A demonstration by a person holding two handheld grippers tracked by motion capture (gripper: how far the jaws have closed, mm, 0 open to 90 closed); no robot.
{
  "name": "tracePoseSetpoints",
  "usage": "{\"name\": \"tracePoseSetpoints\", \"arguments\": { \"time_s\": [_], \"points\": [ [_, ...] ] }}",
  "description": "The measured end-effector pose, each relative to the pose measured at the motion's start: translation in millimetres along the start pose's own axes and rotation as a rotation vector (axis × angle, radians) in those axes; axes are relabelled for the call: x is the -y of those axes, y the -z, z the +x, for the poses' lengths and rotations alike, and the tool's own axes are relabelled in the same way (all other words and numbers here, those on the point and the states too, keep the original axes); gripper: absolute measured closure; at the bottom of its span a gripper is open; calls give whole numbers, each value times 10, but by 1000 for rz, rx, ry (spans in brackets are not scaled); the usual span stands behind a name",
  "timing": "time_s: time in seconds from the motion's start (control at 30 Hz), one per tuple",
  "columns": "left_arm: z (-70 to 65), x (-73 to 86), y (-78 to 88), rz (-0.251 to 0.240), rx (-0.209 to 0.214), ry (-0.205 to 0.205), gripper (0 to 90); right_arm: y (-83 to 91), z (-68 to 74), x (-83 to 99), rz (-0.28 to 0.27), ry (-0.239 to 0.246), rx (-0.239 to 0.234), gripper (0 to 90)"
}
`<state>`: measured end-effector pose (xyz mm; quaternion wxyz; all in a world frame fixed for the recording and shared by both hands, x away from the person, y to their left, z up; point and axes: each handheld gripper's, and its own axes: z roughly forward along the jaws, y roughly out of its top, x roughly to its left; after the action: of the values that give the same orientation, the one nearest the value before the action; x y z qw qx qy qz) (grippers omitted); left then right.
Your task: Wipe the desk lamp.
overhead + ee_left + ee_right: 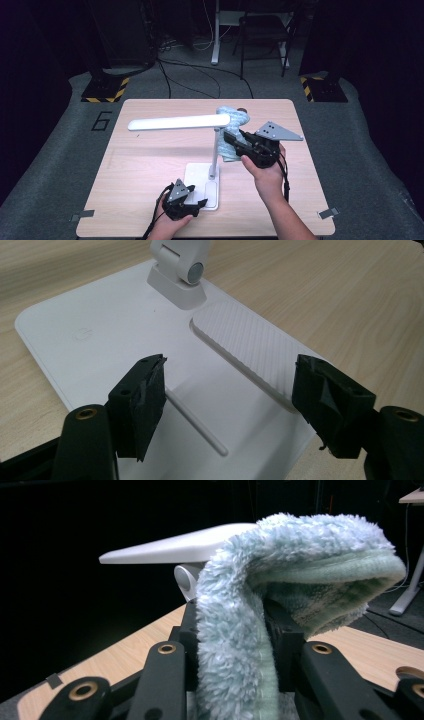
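Observation:
A white desk lamp stands on the table, its flat base (196, 181) near the front and its long head (177, 122) stretched to the left. My right gripper (231, 138) is shut on a fluffy light-blue cloth (231, 120), held up against the right end of the lamp head. In the right gripper view the cloth (260, 595) drapes over the jaws, with the lamp head (175, 547) just behind it. My left gripper (230, 395) is open, its jaws straddling the near corner of the lamp base (110, 335) and its ribbed pad (250, 347). From above, the left gripper (197, 204) rests at the base's front edge.
The wooden table (145, 165) has bare room left of the lamp base and at the far right. Beyond its far edge are black stands with yellow-striped feet (106, 90), floor cables (200, 75) and a chair (262, 35).

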<state>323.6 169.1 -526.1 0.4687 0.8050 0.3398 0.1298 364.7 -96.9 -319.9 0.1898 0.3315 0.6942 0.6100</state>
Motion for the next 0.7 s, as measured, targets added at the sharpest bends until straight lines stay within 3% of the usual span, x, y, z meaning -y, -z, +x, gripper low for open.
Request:
{"name": "tracePoseSetpoints", "arguments": {
  "time_s": [0.27,0.5,0.7],
  "points": [
    [6,-2,2,2,-2,-8,297,5,-26,-6,-31,-48,-23,670],
    [1,0,0,0,0,0,297,-31,-35,89,-33,-41,-28,672],
    [6,-2,1,2,-4,-8,297,-85,-21,222,11,-15,-9,670]
  ]
}}
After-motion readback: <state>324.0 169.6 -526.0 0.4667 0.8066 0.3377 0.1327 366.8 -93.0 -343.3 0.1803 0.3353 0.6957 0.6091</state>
